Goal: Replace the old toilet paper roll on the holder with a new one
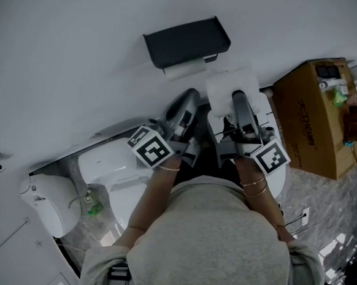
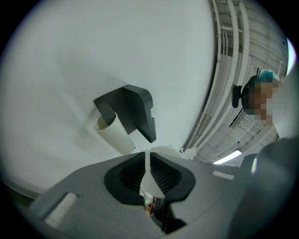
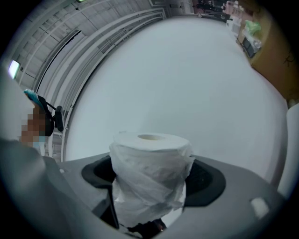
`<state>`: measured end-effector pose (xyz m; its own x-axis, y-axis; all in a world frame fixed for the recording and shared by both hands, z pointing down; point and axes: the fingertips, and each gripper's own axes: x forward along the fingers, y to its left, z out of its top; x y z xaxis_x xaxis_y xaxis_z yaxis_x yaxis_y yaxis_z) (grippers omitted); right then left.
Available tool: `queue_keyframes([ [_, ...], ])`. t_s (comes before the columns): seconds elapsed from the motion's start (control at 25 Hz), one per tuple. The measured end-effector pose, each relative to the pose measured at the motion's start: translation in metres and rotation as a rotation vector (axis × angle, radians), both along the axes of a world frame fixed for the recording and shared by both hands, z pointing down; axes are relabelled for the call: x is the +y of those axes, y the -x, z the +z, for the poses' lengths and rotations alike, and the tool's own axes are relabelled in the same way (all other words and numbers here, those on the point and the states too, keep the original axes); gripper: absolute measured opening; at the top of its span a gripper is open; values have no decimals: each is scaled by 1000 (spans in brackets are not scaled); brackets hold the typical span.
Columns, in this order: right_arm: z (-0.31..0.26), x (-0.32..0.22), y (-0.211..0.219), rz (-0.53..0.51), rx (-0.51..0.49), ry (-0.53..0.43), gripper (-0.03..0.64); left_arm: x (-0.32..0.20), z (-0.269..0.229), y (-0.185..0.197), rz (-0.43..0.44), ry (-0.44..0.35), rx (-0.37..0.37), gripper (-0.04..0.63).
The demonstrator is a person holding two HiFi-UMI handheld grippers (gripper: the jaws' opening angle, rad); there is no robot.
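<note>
**A:** Left gripper [image 2: 147,158], what have we got?

**B:** Jaws pressed together; a thin white sliver runs between the pads; it looks like a torn paper scrap [image 2: 163,150] poking out past the tips, though that edge is hard to read.

**A:** And the old roll [image 2: 111,133]?

**B:** Down to a bare cardboard tube; it hangs under the dark holder [image 2: 133,109] on the white wall [image 2: 70,70]; it sits up and to the left of the left jaw tips, near but not touching.

**A:** Over to the right gripper [image 3: 152,170].

**B:** Clamped on the new roll [image 3: 149,154]; roll upright, core hole on top, loose wrapping round it, a jaw on either side; in the head view it's held just below and right of the holder, beside the left gripper.
</note>
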<state>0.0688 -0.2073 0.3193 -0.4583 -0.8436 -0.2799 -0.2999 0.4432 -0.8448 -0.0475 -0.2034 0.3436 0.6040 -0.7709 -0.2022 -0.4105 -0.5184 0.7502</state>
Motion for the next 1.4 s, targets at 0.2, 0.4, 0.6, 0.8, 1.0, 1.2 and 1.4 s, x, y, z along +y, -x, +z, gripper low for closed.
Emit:
queue_keyframes([
  [0.2, 4, -19, -16, -25, -7, 11, 426, -16, 5, -15, -23, 10, -2, 19],
  [0.4, 5, -20, -16, -39, -7, 14, 426, -16, 8, -16, -29, 18, -33, 148],
  [0.6, 6, -29, -25, -45, -8, 11, 426, -26, 16, -15, -85, 47, -40, 214],
  [0.8, 8, -40, -32, -50, -19, 14, 426, -35, 22, -15, -116, 68, -15, 243],
  [1.0, 5, -43, -34, -58, -17, 5, 426, -38, 22, -7, -163, 81, 16, 253],
  [1.2, 9, -55, -35, -67, -15, 9, 426, -49, 26, -1, -209, 82, 14, 259],
  [1.4, 10, -62, -35, -76, -24, 12, 426, -55, 26, 6, -250, 78, 70, 265],
])
